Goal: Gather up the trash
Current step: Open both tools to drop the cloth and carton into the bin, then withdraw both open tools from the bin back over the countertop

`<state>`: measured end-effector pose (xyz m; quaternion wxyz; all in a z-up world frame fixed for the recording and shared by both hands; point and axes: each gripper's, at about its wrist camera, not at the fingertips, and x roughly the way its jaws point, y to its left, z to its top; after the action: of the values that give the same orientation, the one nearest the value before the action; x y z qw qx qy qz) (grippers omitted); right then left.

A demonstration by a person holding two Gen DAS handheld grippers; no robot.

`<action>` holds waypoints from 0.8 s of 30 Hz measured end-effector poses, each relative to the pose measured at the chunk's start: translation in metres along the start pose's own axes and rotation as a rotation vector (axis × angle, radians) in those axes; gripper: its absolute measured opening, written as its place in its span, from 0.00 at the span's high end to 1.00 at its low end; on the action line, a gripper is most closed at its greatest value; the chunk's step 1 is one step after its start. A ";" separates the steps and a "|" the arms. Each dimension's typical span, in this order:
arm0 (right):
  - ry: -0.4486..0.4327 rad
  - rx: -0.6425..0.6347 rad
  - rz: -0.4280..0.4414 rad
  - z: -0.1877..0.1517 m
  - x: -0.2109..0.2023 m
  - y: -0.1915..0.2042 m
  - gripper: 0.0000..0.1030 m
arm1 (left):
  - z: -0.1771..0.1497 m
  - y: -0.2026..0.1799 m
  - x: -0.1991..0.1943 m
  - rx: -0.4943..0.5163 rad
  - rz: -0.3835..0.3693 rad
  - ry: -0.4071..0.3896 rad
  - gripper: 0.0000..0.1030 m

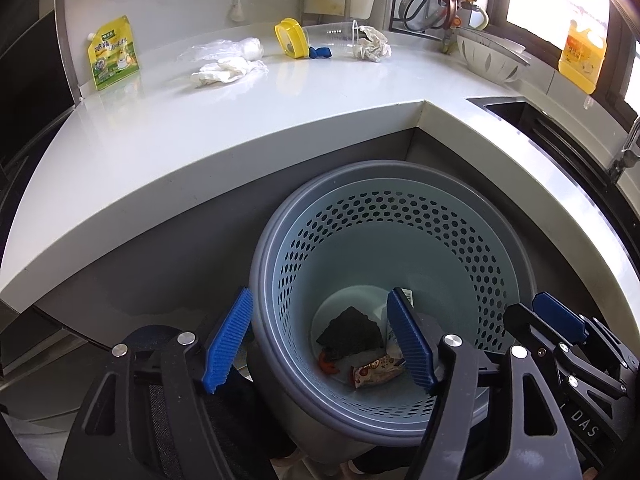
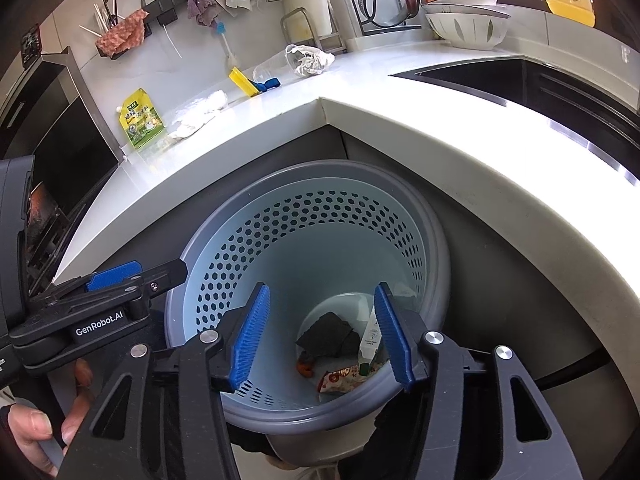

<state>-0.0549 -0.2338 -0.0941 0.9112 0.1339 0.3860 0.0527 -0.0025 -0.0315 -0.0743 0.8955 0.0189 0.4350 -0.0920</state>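
Hovering over the bin (image 1: pixel 384 240), we have both tools pointing down into it, jaws apart, nothing between the pads of either. Left tool (image 1: pixel 320 340) stands wide, its outer pad outside the bin rim, inner pad over the bin's mouth. Right tool (image 2: pixel 324 340) is about half open, both pads over the mouth.

Key relation: leftover trash lies up and away from both tools, on the table (image 1: pixel 160 128) beyond the bin, toward the back wall. We judge the left tool nearer the left-end items; the right one is no closer to anything, as the cup end is also far back.

Count on the table, left to right:
- 1 green-yellow pouch (image 1: pixel 113 54), upright at the left end near the back edge.
- 2 white crumpled gloves or bags (image 1: pixel 228 60), just right of the pouch, long axis roughly along the back edge.
- 1 yellow ring lid (image 1: pixel 291 38) plus 1 small blue piece (image 1: pixel 320 53), touching.
- 1 clear cup (image 1: pixel 332 36) on its side, long axis along the back wall, 1 crumpled tissue (image 1: pixel 372 44) at its mouth.

Inside the bin, on the bottom: 1 dark sponge-like piece (image 1: pixel 352 330), 1 snack wrapper (image 1: pixel 378 372), 1 orange scrap (image 1: pixel 328 364), 1 white carton (image 2: pixel 370 334).

Next reach, we judge: lift and go forward.
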 end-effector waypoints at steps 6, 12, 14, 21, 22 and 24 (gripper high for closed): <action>-0.019 -0.013 0.005 0.002 -0.004 0.005 0.40 | 0.003 0.007 -0.008 -0.015 0.015 -0.027 0.23; -0.024 -0.025 0.007 0.008 -0.006 0.009 0.38 | 0.008 0.015 -0.014 -0.028 0.025 -0.043 0.22; -0.027 -0.030 0.006 0.011 -0.007 0.011 0.35 | 0.011 0.016 -0.017 -0.027 0.029 -0.051 0.22; -0.040 -0.059 0.007 0.021 -0.011 0.022 0.33 | 0.024 0.023 -0.030 -0.034 0.031 -0.093 0.18; -0.039 -0.063 0.008 0.022 -0.011 0.023 0.33 | 0.025 0.025 -0.031 -0.037 0.032 -0.098 0.18; -0.035 -0.070 0.009 0.025 -0.011 0.027 0.33 | 0.027 0.028 -0.033 -0.045 0.030 -0.103 0.18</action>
<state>-0.0443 -0.2148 -0.0627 0.9217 0.1045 0.3673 0.0680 0.0034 -0.0023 -0.0328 0.9182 0.0005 0.3898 -0.0697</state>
